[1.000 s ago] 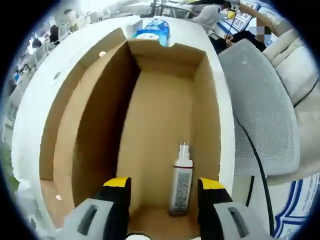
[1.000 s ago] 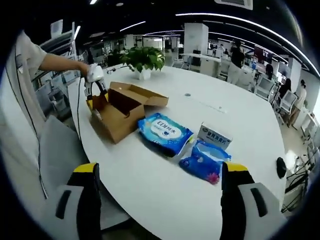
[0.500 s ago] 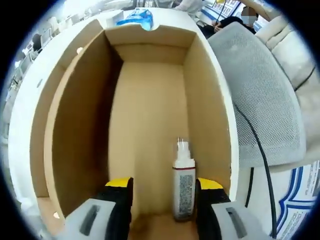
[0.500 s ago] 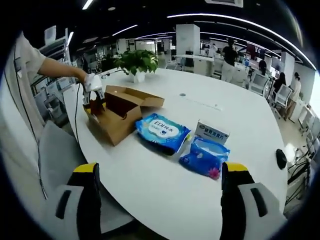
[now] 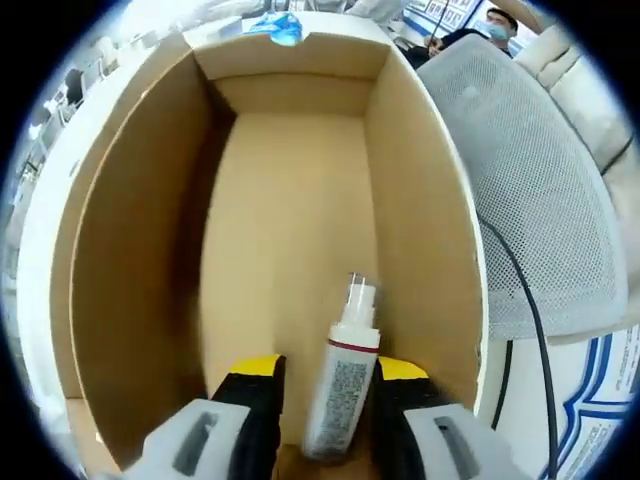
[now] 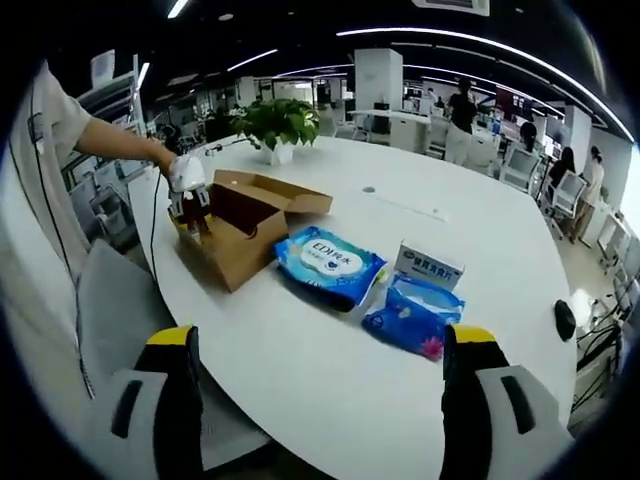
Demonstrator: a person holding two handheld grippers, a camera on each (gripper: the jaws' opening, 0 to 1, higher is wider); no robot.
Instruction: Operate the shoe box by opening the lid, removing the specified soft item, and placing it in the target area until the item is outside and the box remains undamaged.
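Observation:
An open brown cardboard shoe box (image 5: 130, 230) lies before me in the left gripper view, its inside bare except for a white spray bottle (image 5: 340, 385) with a red band. The bottle leans slightly between the yellow-tipped jaws of my left gripper (image 5: 332, 368), which press in on its lower body. In the right gripper view the same box (image 6: 245, 225) sits at the table's left edge with its lid folded back, and the left gripper (image 6: 188, 195) reaches into it from a person's hand. My right gripper (image 6: 318, 345) is open wide above the near table edge, holding nothing.
On the white round table (image 6: 480, 230) lie a blue wipes pack (image 6: 330, 262), a smaller blue pack (image 6: 415, 318) and a small white carton (image 6: 428, 268). A potted plant (image 6: 278, 120) stands behind the box. A grey mesh chair (image 5: 530, 200) is beside the box.
The left gripper has moved deeper into the box and its jaws have narrowed onto the spray bottle, which now leans. The right gripper has barely moved.

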